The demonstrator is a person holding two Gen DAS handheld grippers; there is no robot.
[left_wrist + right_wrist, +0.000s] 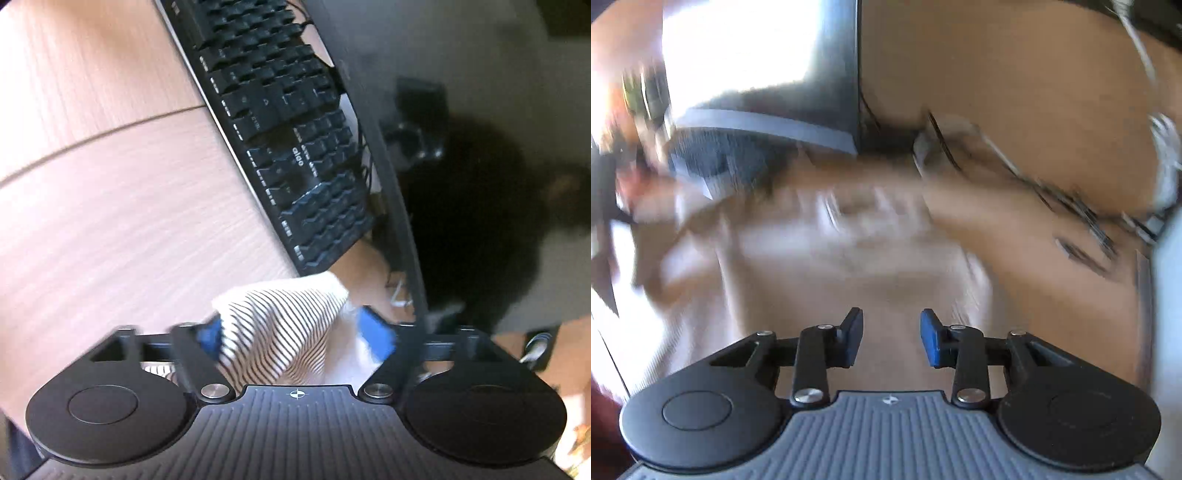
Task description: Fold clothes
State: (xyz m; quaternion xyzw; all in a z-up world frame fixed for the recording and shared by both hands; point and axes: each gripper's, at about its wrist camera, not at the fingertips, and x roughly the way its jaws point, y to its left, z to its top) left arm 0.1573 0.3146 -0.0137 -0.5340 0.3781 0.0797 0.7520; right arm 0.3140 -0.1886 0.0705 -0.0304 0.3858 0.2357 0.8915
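In the left wrist view a white cloth with thin dark stripes (280, 332) is bunched up between the fingers of my left gripper (293, 332). The jaws stand wide and the blue pads (378, 332) sit at either side of the fabric, which rises in a peak above them. I cannot tell whether the pads press on it. In the right wrist view my right gripper (892, 336) is partly open with nothing between its fingers, above a blurred beige surface (849, 258). The picture there is smeared by motion.
A black keyboard (280, 122) runs diagonally across the pale wooden desk (110, 221), just beyond the cloth. A dark curved edge (388, 184) borders it on the right. The right wrist view shows a dark grey boxy object (775, 122) and several thin cables (1071, 206).
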